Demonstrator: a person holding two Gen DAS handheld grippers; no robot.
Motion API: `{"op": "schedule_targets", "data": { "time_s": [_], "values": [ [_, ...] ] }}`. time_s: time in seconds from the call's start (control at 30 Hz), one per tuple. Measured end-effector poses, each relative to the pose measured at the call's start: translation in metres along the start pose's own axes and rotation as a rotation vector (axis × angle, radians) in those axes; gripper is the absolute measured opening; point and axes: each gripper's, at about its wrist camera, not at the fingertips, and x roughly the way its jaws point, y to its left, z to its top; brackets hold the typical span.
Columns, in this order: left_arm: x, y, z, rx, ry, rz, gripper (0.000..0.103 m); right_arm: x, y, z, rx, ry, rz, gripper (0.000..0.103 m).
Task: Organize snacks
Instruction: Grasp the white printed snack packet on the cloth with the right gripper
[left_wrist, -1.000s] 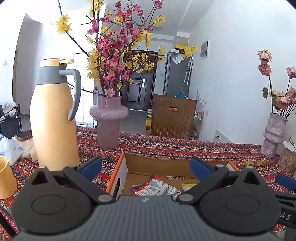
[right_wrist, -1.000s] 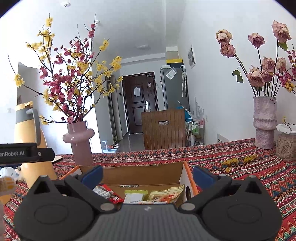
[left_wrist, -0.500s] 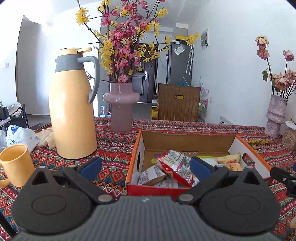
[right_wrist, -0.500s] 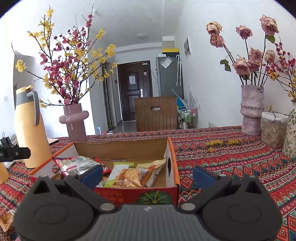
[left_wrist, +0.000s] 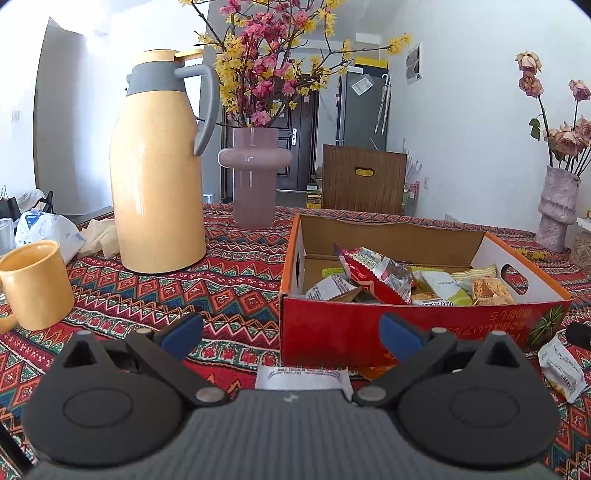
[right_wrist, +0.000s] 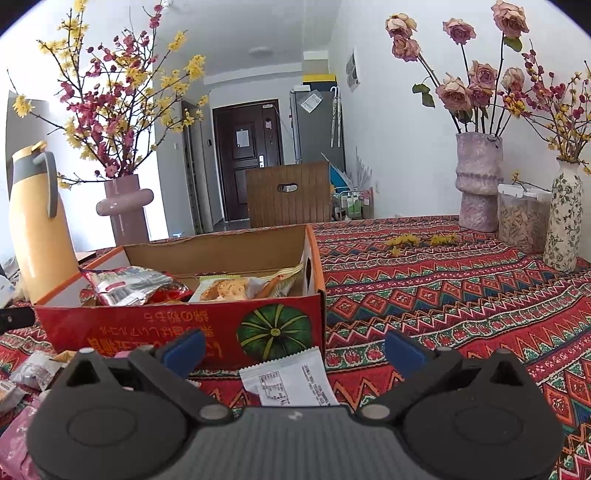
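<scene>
left wrist view: my left gripper (left_wrist: 291, 334) hangs with jaws spread and empty, a white packet (left_wrist: 303, 378) on the cloth just before the red box (left_wrist: 417, 326), below my fingers. i judge i'm between picks; next i must drop onto it. a second ago i was higher, over the box.

right wrist view: my right gripper (right_wrist: 293, 349) is likewise released, over another white packet (right_wrist: 291, 380) touching the box's front wall (right_wrist: 177, 326); it too has pulled back and down.

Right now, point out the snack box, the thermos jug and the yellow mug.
snack box (left_wrist: 417, 326), left wrist view, red front wall.
thermos jug (left_wrist: 157, 184), left wrist view, yellow body.
yellow mug (left_wrist: 37, 288), left wrist view, side wall.
</scene>
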Motion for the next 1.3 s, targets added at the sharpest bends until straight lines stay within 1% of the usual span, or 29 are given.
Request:
{"op": "schedule_targets", "data": {
  "time_s": [0.17,0.3,0.6,0.8,1.0,1.17,1.3],
  "values": [
    [0.006,0.0,-0.002,-0.002,0.022,-0.013,0.103,0.001,-0.003,-0.001,0.022,-0.005,0.009,0.103],
    [0.004,-0.002,-0.004,0.005,0.012,-0.017,0.103,0.002,-0.003,0.0,0.02,-0.002,0.01,0.103],
    [0.004,0.001,-0.004,-0.008,0.012,-0.015,0.103,-0.001,0.0,0.0,0.011,-0.023,-0.021,0.103],
    [0.005,0.001,-0.005,-0.014,0.018,-0.013,0.103,0.0,0.004,0.0,-0.013,-0.019,-0.04,0.103],
    [0.007,0.002,-0.004,-0.019,0.023,-0.01,0.103,0.002,0.004,0.0,-0.015,-0.002,-0.041,0.103],
    [0.008,0.003,-0.004,-0.027,0.032,-0.01,0.103,0.006,0.009,-0.001,-0.035,0.046,-0.038,0.103],
    [0.008,0.004,-0.004,-0.035,0.033,-0.014,0.103,0.007,0.013,0.002,-0.03,0.082,-0.009,0.103]
  ]
}}
